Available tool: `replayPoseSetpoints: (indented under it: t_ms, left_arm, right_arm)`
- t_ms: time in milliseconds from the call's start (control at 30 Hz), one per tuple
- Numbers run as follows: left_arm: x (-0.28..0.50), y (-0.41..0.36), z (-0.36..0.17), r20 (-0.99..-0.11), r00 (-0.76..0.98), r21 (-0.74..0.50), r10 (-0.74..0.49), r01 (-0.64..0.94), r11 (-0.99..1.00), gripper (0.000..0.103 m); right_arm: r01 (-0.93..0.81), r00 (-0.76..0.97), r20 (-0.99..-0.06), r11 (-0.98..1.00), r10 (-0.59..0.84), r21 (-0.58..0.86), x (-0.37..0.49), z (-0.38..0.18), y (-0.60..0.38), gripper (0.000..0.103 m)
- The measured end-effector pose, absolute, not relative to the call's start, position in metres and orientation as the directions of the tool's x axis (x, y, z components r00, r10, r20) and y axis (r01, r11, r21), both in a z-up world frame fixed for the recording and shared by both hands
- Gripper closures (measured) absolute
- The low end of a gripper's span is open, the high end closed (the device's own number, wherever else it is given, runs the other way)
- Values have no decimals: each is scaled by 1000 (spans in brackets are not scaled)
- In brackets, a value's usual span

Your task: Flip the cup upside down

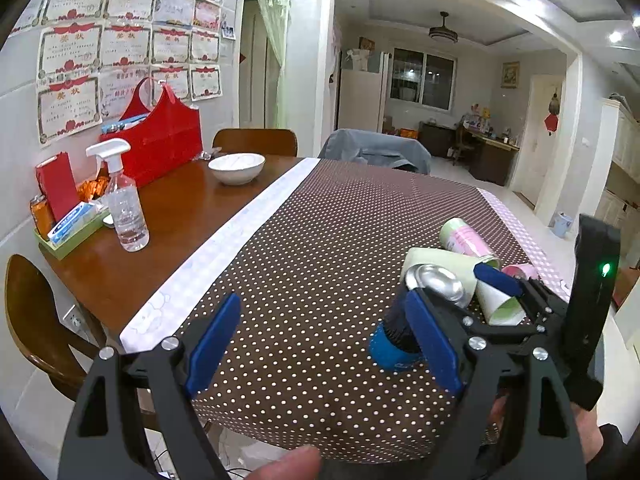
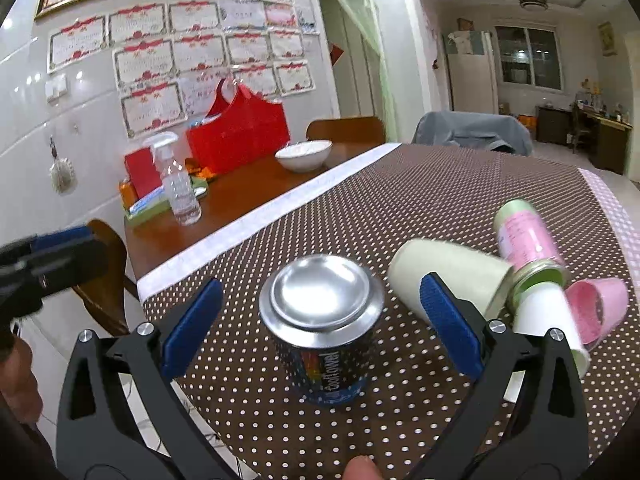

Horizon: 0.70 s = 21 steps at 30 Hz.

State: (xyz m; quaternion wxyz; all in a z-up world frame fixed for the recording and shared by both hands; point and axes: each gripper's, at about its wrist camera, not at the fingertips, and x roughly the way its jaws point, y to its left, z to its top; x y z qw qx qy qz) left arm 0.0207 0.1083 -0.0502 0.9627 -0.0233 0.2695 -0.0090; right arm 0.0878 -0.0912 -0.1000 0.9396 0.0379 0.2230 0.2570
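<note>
A dark blue printed can (image 2: 326,332) stands upside down on the dotted brown tablecloth (image 2: 420,200), its silver base up. My right gripper (image 2: 320,328) is open, its blue pads on either side of the can without touching it. In the left wrist view the same can (image 1: 416,312) shows partly behind the right gripper (image 1: 456,296). My left gripper (image 1: 320,344) is open and empty, to the left of the can. A pale green paper cup (image 2: 448,276) lies on its side just behind the can.
A pink and green spray can (image 2: 528,240) and a pink cap (image 2: 596,308) lie on the cloth at the right. On the bare wood at the left stand a spray bottle (image 1: 126,208), a white bowl (image 1: 237,167), a red bag (image 1: 160,144) and a green tray (image 1: 72,236).
</note>
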Motion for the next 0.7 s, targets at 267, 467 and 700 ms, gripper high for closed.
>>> replayPoseSetpoints:
  t_ms: [267, 467, 700]
  left_arm:
    - [13, 90, -36, -492, 869, -36, -45, 32, 999, 20]
    - [6, 73, -25, -470, 881, -10, -46, 47, 999, 20]
    - [-1, 56, -15, -451, 892, 26, -23, 39, 999, 20]
  right_arm:
    - [-387, 823, -351, 893, 447, 231, 77, -71, -124, 6]
    - [-310, 855, -342, 912, 391, 268, 67, -54, -147, 6]
    - [-240, 881, -341, 930, 330, 279, 45, -35, -165, 6]
